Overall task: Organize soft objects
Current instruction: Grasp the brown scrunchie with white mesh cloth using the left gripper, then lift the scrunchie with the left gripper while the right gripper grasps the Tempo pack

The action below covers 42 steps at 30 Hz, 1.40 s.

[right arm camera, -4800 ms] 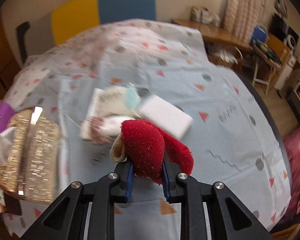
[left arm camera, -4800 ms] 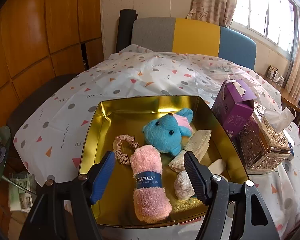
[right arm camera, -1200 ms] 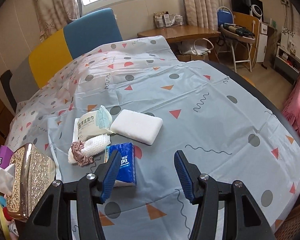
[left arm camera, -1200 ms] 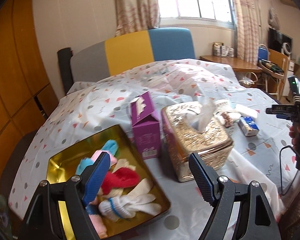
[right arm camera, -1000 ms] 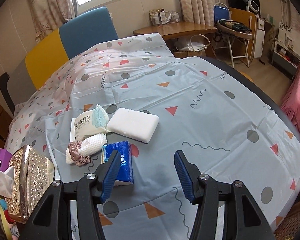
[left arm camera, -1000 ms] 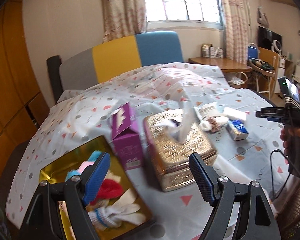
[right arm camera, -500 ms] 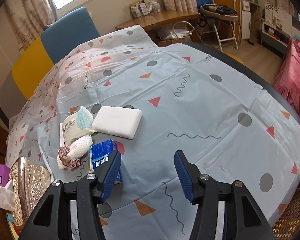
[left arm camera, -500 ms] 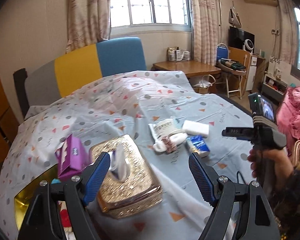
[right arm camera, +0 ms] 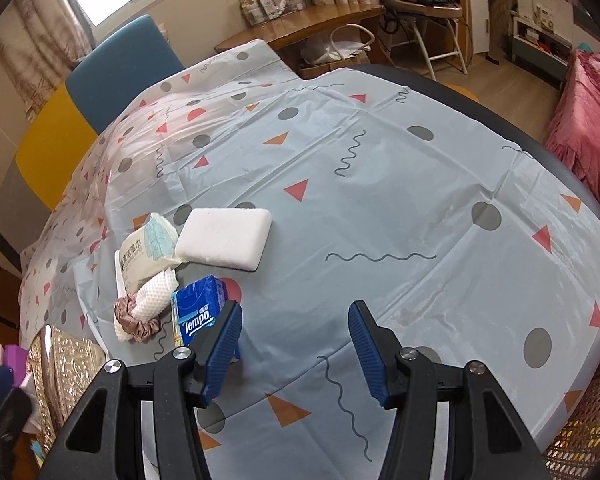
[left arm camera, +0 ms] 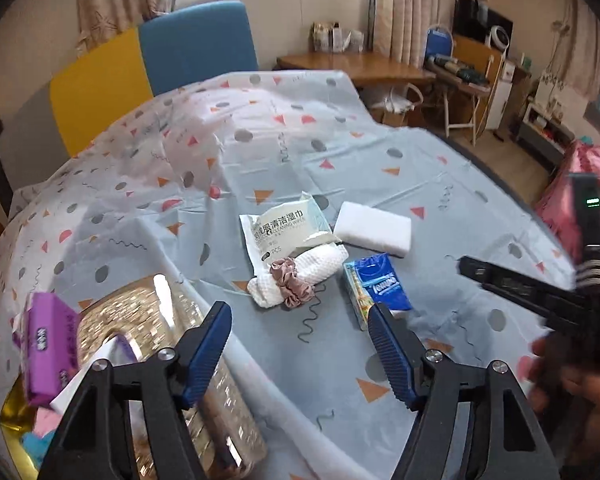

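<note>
My left tongs (left arm camera: 300, 344) point steeply down over the desk (left arm camera: 440, 184), which is covered by a pale blue plastic cloth printed with triangles, dots and squiggles. Their blue ribbed jaws stand apart with nothing between them; they have just been closing a little. Beyond the gap lie the soft objects: a white waffle-textured rolled cloth (left arm camera: 312, 268) with a dusty-pink fabric scrunchie (left arm camera: 290, 282) around its middle. Touching the roll's far side is a white flat pack of wet wipes (left arm camera: 284, 230). A white rectangular sponge block (left arm camera: 374, 229) lies just beside the pack, and a blue packet of paper tissues (left arm camera: 376, 284) lies near the roll, just ahead of the right jaw. Under the left jaw sits a gold embossed tissue box (left arm camera: 160, 360), with a purple cardboard carton (left arm camera: 46, 350) beside it.

My right tongs (right arm camera: 296, 344) also tilt steeply down, hovering over bare cloth with jaws apart and empty. The blue tissue packet (right arm camera: 198, 308) sits just beyond the left jaw, the scrunchie-ringed roll (right arm camera: 152, 292) to its left. In the left camera's view my right hand (left arm camera: 572, 376), blurred, grips the tool's black handle at the frame's right edge.
</note>
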Each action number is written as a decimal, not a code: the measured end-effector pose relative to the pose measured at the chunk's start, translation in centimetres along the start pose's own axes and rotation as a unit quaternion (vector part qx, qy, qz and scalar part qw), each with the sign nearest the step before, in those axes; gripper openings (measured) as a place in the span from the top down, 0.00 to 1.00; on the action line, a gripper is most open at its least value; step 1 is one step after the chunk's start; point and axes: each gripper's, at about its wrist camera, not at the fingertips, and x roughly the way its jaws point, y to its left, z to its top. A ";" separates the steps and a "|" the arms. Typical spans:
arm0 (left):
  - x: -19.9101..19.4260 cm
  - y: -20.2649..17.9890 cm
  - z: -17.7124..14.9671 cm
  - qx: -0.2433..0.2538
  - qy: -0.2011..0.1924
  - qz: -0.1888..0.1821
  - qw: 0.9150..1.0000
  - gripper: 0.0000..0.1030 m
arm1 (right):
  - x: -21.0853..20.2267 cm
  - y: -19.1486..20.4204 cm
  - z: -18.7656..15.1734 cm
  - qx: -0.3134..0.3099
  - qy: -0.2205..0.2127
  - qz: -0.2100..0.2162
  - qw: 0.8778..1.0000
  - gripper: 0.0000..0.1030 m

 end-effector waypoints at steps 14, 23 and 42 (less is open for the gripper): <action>13.4 -2.0 2.0 0.068 0.065 0.081 0.992 0.30 | 0.1 -1.4 0.4 0.043 0.014 0.028 0.999 0.46; 12.1 -2.1 -0.5 0.009 0.095 -0.013 0.995 0.64 | 0.3 -1.6 0.7 0.053 0.018 0.042 0.998 0.46; 9.5 -2.5 -5.5 -0.007 0.083 -0.039 0.996 0.64 | 1.1 -0.1 0.4 0.009 0.028 0.053 0.998 0.46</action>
